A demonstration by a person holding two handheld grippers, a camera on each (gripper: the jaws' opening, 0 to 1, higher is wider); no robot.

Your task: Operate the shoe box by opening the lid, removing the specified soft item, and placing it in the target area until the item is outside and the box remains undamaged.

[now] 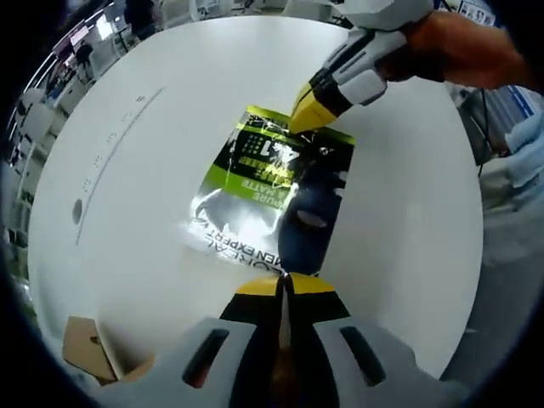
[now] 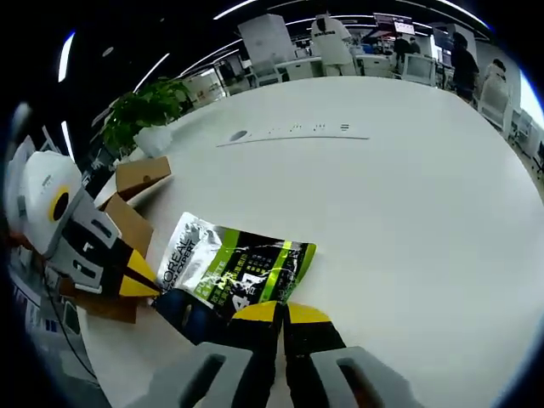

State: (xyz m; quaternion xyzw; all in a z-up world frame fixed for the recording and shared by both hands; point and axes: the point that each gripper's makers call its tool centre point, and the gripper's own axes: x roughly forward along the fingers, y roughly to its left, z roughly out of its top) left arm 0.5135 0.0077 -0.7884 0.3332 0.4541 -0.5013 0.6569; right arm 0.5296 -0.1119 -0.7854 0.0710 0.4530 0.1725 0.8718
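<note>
Pouch (image 1: 270, 200) on table (image 1: 153, 212), outside shoe box (image 2: 127, 223).

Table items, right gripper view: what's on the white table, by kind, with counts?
Soft packet: 1
Cardboard box: 1
Potted plant: 1
Tools: 2, the left tool and the right tool
Total: 5

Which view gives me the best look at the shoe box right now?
The right gripper view: the shoe box sits open at the left, behind the left gripper. The left gripper view catches just a cardboard corner at its lower left.
</note>
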